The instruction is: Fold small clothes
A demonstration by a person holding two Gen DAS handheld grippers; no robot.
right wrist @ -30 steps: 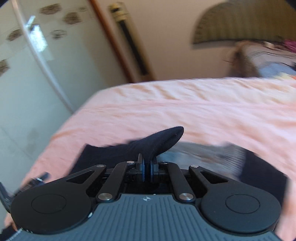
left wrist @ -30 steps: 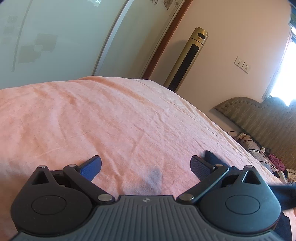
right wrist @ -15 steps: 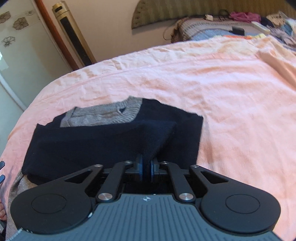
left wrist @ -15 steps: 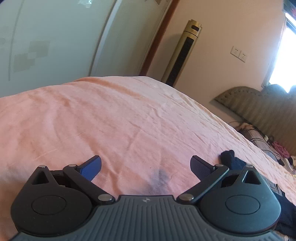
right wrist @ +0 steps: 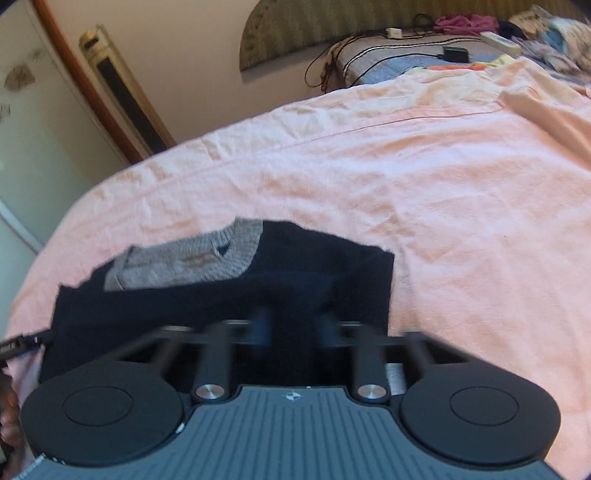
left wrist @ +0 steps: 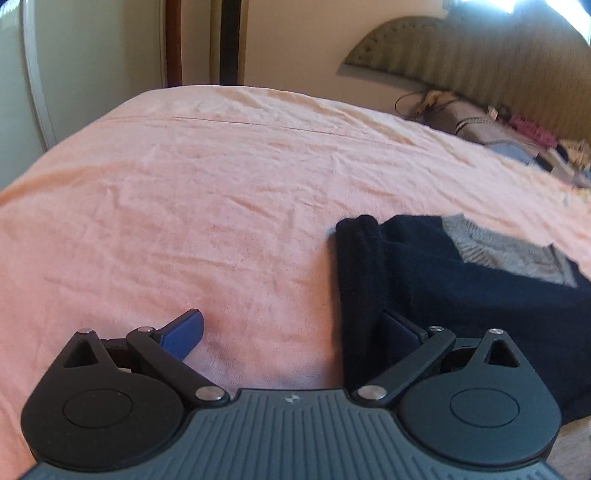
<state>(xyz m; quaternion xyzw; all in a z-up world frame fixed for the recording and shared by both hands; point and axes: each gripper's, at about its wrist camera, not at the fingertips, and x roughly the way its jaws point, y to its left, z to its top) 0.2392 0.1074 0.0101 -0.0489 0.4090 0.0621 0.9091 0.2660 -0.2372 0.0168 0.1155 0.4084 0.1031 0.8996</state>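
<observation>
Down at the near edge of the bed, the left gripper (left wrist: 291, 321) hangs over the pink sheet (left wrist: 184, 203) with its jaws wide apart and nothing pinched. Its left finger (left wrist: 184, 330) sits above bare sheet. Its right finger is at the left edge of the sweater (left wrist: 461, 295), and that rolled dark edge lies inside the gap without being squeezed.

Over to the right gripper (right wrist: 293, 326): it's low over the near hem of the same navy sweater (right wrist: 295, 266). The jaws are closing and smeared with motion. They show a small gap with dark knit between them, and whether the pads bite yet I cannot tell.

So the sweater lies flat on the near part of the sheet, left of centre in the right view. A dark fold runs across it, with the grey collar panel (right wrist: 184, 262) showing at its far side. Beyond that the sheet is creased and open, a seam line crossing it.

Far end now: a padded headboard (right wrist: 332, 29) against the wall, a striped pillow (right wrist: 388, 55) below it with black cables and a charger (right wrist: 456, 54) on top. Purple cloth (right wrist: 465, 24) and other loose bits are piled at far right. At far left a tall tower unit (right wrist: 122, 88) stands by a wooden door frame (right wrist: 77, 74), beside pale wardrobe doors (left wrist: 92, 55).
</observation>
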